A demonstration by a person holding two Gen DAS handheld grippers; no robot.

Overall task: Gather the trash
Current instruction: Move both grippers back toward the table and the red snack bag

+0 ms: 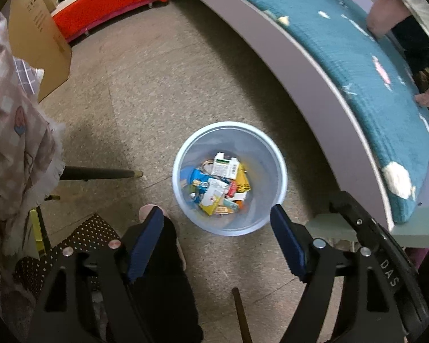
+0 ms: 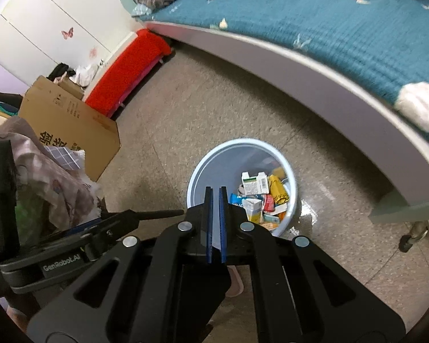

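Note:
A pale blue trash bin (image 1: 260, 154) stands on the floor beside the bed, holding several cartons and wrappers (image 1: 217, 185). My left gripper (image 1: 216, 210) hangs above the bin pointing steeply down, its blue pads wide open and nothing between them. In the right wrist view the same bin (image 2: 203, 165) and its trash (image 2: 260, 197) lie just beyond my right gripper (image 2: 216, 190), whose blue pads are shut together with nothing in them. The left gripper's black body (image 2: 57, 263) shows at the lower left of that view.
A bed with a teal cover (image 1: 357, 65) and pale frame curves along the right. A cardboard box (image 2: 71, 123) and a red bench (image 2: 128, 68) stand further back. Cloth drapes over a chair (image 1: 20, 131) on the left. A person's slippered foot (image 1: 147, 210) is near the bin.

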